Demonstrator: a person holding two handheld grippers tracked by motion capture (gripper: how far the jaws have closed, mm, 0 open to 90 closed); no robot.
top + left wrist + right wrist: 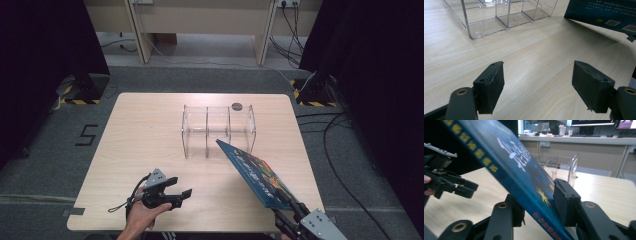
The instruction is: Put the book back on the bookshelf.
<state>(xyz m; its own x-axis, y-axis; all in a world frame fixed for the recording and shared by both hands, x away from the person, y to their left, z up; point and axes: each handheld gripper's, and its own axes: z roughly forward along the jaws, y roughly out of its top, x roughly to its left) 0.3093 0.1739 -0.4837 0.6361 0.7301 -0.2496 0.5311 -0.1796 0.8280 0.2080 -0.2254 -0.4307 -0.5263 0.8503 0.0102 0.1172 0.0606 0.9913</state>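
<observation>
A blue book (255, 175) with yellow print is held off the table at the front right, tilted, its far corner pointing toward a clear plastic organizer (218, 130). My right gripper (290, 202) is shut on the book's near end; in the right gripper view the jaws clamp the book (524, 175) from both sides. My left gripper (181, 196) stands open near the table's front edge, left of the book, with nothing between its pads (491, 87). The organizer (504, 15) with its upright dividers lies ahead of it, and the book's back cover (604, 15) shows at upper right.
The light wooden table (145, 130) has a dark round mark (236, 106) behind the organizer. Black curtains flank both sides; cables and taped stand feet lie on the grey floor. A wooden bench stands beyond the table.
</observation>
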